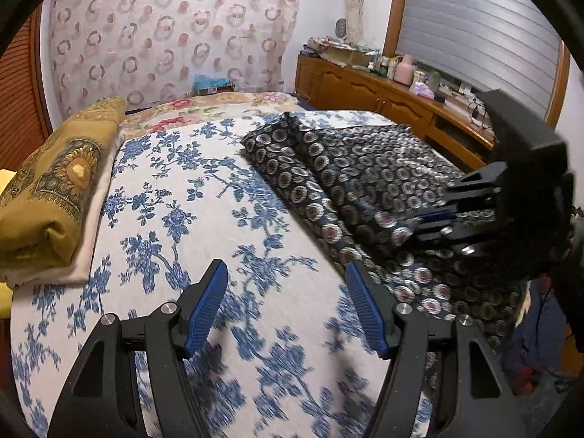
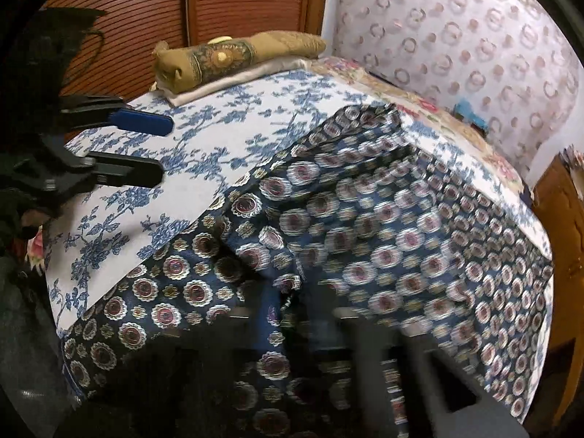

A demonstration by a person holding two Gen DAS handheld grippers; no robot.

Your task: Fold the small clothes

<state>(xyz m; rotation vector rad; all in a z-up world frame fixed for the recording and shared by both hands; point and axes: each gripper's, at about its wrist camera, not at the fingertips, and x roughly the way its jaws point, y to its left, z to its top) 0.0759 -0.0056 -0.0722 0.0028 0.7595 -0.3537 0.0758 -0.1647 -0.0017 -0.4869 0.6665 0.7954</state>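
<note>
A dark navy garment with round medallion print (image 1: 368, 182) lies partly folded on the bed, right of centre; it fills the right wrist view (image 2: 383, 226). My left gripper (image 1: 286, 303) is open and empty over the blue-flowered sheet, left of the garment. It also shows in the right wrist view (image 2: 162, 148), jaws apart. My right gripper (image 1: 416, 228) is at the garment's near right edge, fingers close together on a fold of the cloth. In its own view the fingers are blurred and buried in fabric.
The bed has a white sheet with blue flowers (image 1: 204, 197). A folded mustard-yellow cloth on a white one (image 1: 54, 189) lies at the left edge. A wooden sideboard with clutter (image 1: 383, 87) runs along the right. A wooden shutter door (image 2: 219, 3) stands behind the bed.
</note>
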